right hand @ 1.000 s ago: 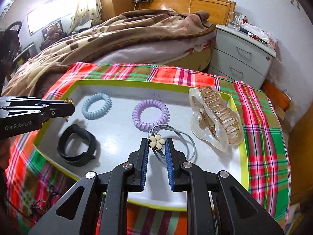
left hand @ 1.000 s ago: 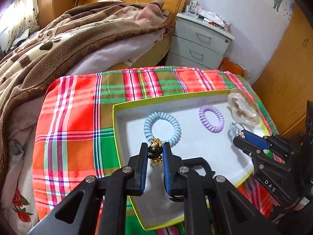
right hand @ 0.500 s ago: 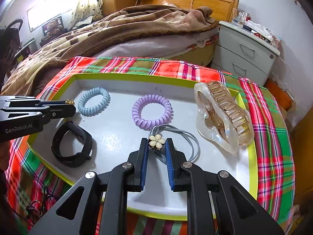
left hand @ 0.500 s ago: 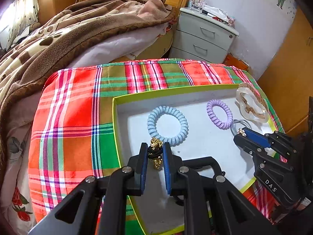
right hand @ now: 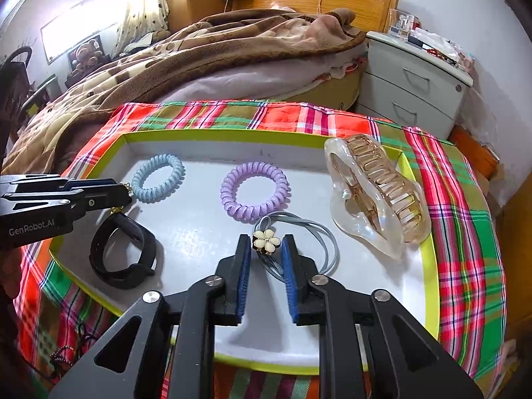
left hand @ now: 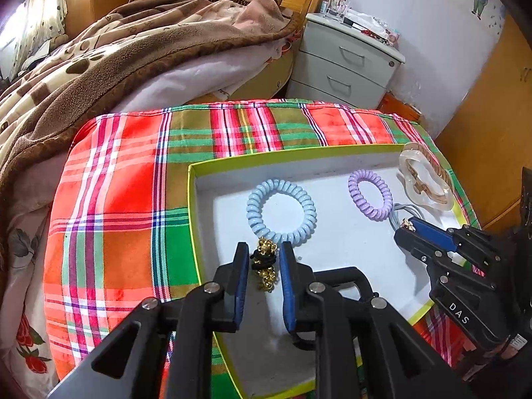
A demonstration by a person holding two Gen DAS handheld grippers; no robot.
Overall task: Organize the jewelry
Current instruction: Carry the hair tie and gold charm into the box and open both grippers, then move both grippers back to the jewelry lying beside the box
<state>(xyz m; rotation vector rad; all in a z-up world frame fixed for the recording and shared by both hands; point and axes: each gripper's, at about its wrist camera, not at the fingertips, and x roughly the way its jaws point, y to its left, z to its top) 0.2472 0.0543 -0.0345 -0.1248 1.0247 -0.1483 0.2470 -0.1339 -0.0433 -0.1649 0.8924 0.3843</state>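
A black hair tie with gold beads (left hand: 264,262) sits between the fingers of the left gripper (left hand: 264,266), which are opening, a sliver of gap either side. It lies in the white tray (right hand: 199,153), just beside the blue coil tie (left hand: 282,212). The right gripper (right hand: 266,252) is opening too, its fingers apart around a grey tie with a cream flower (right hand: 266,241), just below the purple coil tie (right hand: 255,196). A clear claw clip (right hand: 375,196) rests at the tray's right edge, a black band (right hand: 121,252) at its left. The tray sits on a plaid cloth (left hand: 116,199).
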